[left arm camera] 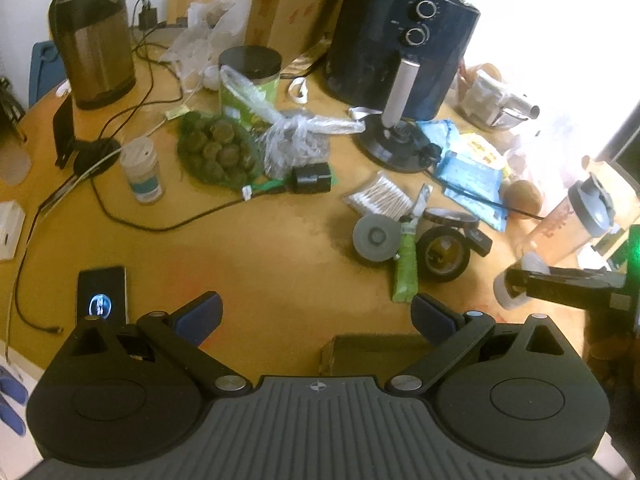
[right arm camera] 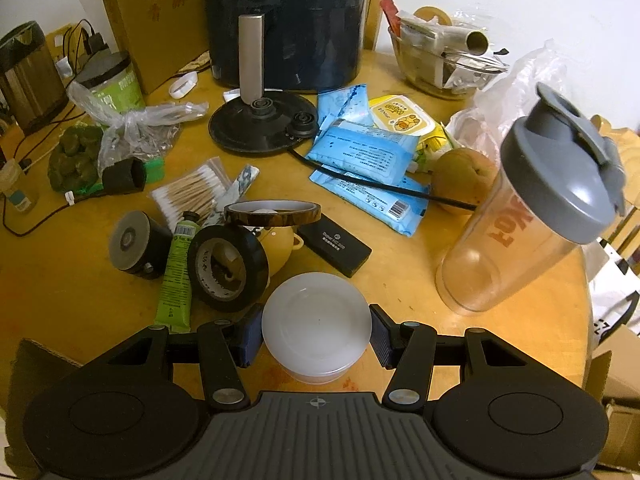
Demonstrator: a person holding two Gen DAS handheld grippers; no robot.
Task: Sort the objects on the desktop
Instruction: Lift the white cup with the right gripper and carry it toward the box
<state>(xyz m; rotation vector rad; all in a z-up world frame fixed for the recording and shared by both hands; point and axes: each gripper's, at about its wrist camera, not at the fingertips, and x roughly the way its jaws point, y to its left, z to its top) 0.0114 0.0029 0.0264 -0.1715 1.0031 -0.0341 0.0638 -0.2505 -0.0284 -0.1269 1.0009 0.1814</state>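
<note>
Left gripper point(left arm camera: 316, 318): jaws wide apart, nothing between them, over bare round wooden table point(left arm camera: 256, 252); its view alone shows the lit black phone point(left arm camera: 102, 294) and steel kettle point(left arm camera: 93, 42).

Right gripper point(right arm camera: 317, 334): pads clamped on a squat translucent white plastic jar point(right arm camera: 316, 322), near the table edge. Only this view shows the clamp clearly, plus the grey-lidded clear shaker bottle point(right arm camera: 532, 208) whole. Sorting looks barely begun; clutter remains everywhere.
</note>
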